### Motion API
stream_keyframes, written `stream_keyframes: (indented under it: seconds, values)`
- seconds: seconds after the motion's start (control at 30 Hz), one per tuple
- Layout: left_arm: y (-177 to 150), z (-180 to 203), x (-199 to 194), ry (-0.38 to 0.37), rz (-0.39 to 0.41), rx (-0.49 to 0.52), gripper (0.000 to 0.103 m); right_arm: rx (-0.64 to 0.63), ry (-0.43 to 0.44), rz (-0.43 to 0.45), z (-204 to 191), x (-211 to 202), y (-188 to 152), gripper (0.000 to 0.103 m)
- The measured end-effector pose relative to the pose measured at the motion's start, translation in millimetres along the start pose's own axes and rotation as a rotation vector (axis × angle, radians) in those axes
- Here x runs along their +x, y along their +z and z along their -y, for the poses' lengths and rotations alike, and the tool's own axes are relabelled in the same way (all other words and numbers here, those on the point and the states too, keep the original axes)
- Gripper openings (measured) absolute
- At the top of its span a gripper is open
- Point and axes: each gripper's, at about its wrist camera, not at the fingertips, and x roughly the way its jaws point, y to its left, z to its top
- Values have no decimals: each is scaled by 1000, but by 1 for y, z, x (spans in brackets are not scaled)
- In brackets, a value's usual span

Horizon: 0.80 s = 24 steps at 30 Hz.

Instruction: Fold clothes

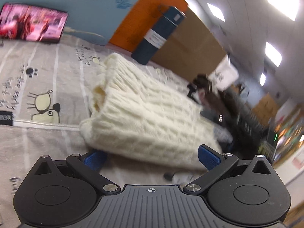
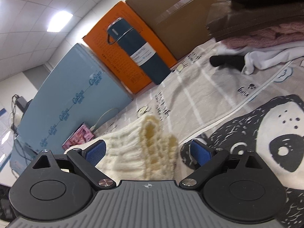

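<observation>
Sweater [image 1: 144, 114], cream cable-knit, lies partly folded on the printed bed sheet [image 1: 47, 79], between my two spread tools.

My left tool [image 1: 151, 156] and right tool [image 2: 148, 151] both gape, gripping nothing, blue pads flanking the knit. Folding seems midway; next I judge each must close on an edge to fold.

An office or lab interior is suggested by the panelled ceiling with recessed lights [image 2: 59, 20]. Stacked cardboard boxes [image 2: 171, 19] and a cartoon-printed sheet [image 1: 47, 79] are seen on the work surface.
</observation>
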Motion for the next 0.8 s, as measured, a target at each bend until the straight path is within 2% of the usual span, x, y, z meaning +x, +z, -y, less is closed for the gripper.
stream_keyframes:
  seconds: [0.1, 0.17, 0.27, 0.37, 0.4, 0.43, 0.47, 0.53, 0.7, 0.8]
  values:
    - [9, -12, 7, -40, 33, -115, 103, -11, 61, -50, -3, 4, -2, 96]
    - [11, -14, 10, -50, 68, -145, 103, -35, 84, -78, -8, 7, -4, 96]
    - [9, -13, 14, -52, 121, -135, 103, -69, 101, -114, -15, 10, -9, 97]
    - [1, -9, 14, -42, 171, -61, 101, -86, 111, -133, -19, 11, -12, 96]
    - [-1, -9, 14, -30, 180, -45, 93, -84, 111, -132, -19, 10, -12, 94]
    - [-2, -8, 15, -16, 184, -36, 81, -81, 110, -130, -19, 10, -12, 91]
    - [-2, -10, 15, -12, 186, -37, 75, -79, 100, -124, -19, 8, -13, 88]
    - [-1, -15, 14, -15, 194, -52, 59, -82, 76, -106, -20, 6, -14, 74]
    - [-2, -14, 11, -18, 219, -18, 51, -134, 72, -57, -24, -1, -16, 58]
    - [-2, -13, 9, -30, 225, -13, 49, -139, 90, -41, -24, -3, -15, 54]
